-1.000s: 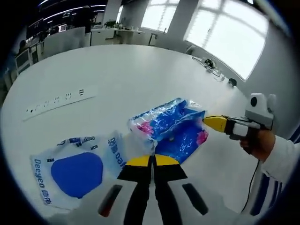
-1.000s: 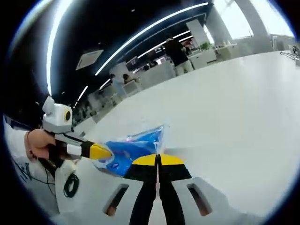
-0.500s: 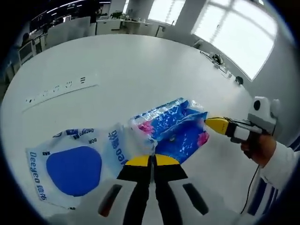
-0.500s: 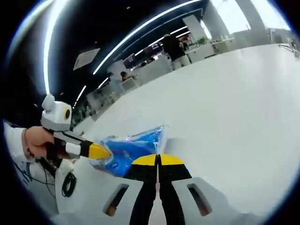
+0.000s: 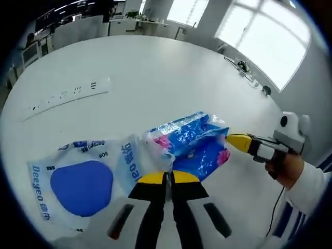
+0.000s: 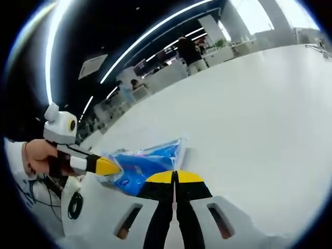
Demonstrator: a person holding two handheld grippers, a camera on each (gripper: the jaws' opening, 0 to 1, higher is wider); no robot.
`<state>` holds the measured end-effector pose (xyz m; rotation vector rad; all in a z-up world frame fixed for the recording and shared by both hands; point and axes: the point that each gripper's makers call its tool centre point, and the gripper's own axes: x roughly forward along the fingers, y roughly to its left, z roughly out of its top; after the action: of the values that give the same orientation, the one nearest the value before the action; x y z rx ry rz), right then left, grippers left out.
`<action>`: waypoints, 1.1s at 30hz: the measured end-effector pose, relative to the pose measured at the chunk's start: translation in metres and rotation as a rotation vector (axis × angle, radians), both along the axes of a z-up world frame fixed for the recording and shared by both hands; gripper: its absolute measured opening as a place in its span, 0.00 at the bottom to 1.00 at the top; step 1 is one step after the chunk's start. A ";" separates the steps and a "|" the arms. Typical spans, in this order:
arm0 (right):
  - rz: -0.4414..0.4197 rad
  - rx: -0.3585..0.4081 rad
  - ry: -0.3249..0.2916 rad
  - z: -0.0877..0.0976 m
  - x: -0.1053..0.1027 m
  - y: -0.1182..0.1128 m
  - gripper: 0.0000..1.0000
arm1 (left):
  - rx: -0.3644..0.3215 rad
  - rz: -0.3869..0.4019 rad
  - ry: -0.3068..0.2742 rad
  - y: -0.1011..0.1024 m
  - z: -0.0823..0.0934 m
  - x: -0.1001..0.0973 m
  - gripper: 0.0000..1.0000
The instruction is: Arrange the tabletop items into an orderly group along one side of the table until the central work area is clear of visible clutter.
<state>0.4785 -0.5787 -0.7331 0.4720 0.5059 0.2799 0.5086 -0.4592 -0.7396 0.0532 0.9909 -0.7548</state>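
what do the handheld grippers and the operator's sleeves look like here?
Both match: the left gripper and right gripper have black jaws with yellow tips, on a white-grey body with dark slots. Seen from the side, each has a yellow nose and a white-and-black handle. A black cable hangs below. The sleeves are white.

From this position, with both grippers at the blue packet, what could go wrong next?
Both the left gripper and the right gripper seem shut on the blue packet, so pulling apart might tear its thin film. The white pouch touches the packet and may be dragged along, staying in the central area.
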 end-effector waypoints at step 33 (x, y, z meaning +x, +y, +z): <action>-0.032 0.026 0.007 0.001 -0.001 -0.003 0.07 | -0.008 -0.008 -0.044 0.001 0.013 0.004 0.11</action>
<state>0.4770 -0.5815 -0.7316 0.5065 0.5016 0.2545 0.5123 -0.4586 -0.7270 0.0670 0.9466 -0.7622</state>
